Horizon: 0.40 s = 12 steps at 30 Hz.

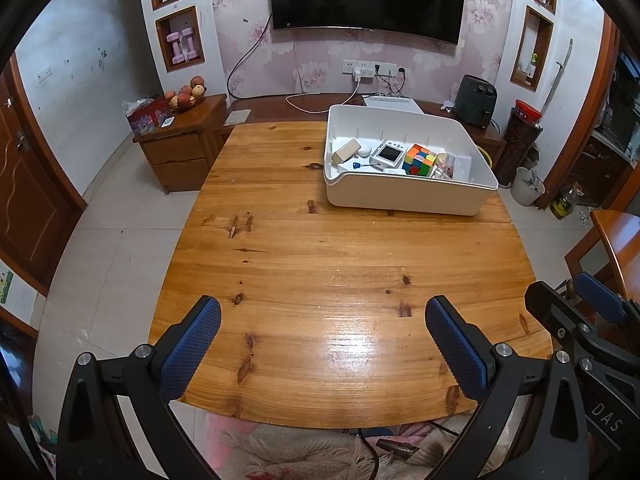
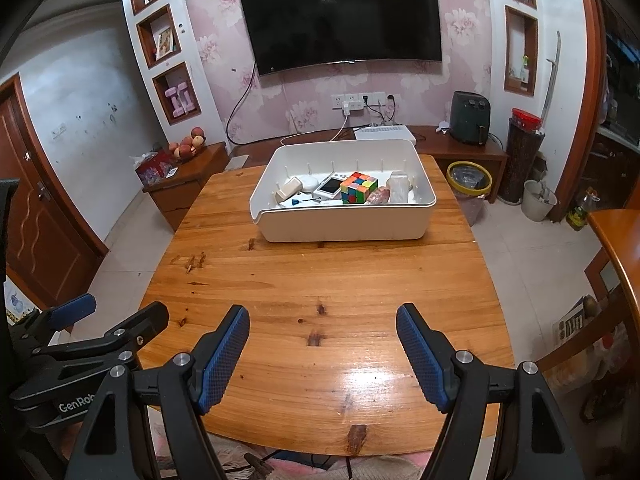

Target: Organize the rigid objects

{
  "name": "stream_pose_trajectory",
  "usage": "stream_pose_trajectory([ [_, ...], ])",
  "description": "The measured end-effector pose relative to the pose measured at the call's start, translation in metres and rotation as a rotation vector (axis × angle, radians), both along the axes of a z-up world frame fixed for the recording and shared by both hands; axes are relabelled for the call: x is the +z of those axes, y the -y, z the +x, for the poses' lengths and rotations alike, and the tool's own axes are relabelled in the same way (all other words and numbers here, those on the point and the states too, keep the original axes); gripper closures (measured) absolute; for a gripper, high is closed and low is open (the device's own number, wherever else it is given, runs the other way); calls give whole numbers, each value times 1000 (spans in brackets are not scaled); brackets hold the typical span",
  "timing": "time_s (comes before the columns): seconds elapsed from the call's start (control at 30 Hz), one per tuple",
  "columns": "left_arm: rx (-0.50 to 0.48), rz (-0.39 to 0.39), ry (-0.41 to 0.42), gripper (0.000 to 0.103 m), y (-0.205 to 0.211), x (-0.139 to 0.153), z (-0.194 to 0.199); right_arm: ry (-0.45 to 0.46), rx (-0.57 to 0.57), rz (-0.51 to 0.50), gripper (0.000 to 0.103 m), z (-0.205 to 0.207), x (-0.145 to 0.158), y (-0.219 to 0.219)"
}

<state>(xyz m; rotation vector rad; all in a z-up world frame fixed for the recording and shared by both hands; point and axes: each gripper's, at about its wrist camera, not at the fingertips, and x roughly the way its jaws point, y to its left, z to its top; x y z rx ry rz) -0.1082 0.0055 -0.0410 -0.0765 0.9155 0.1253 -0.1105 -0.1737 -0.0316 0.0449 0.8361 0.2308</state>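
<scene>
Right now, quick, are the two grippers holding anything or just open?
Left gripper: open, jaws wide apart, holding nothing, above the table.
Right gripper: open, jaws wide apart, holding nothing.

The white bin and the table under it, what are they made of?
White bin: apparently plastic, smooth, slightly glossy, with rounded moulded corners and a rolled rim. Table: seemingly wood planks, with visible grain and dark knots; bright glare near the front suggests varnish.
</scene>
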Motion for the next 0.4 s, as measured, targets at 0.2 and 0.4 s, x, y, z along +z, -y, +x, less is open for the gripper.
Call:
stream_pose_trajectory([
  [0.2, -2, 0, -7, 1, 0, -1, 1, 2, -3, -4, 26, 0, 0, 0],
  [0.4, -3, 1, -13, 1, -1, -2, 0, -1, -3, -4, 26, 1, -2, -1],
])
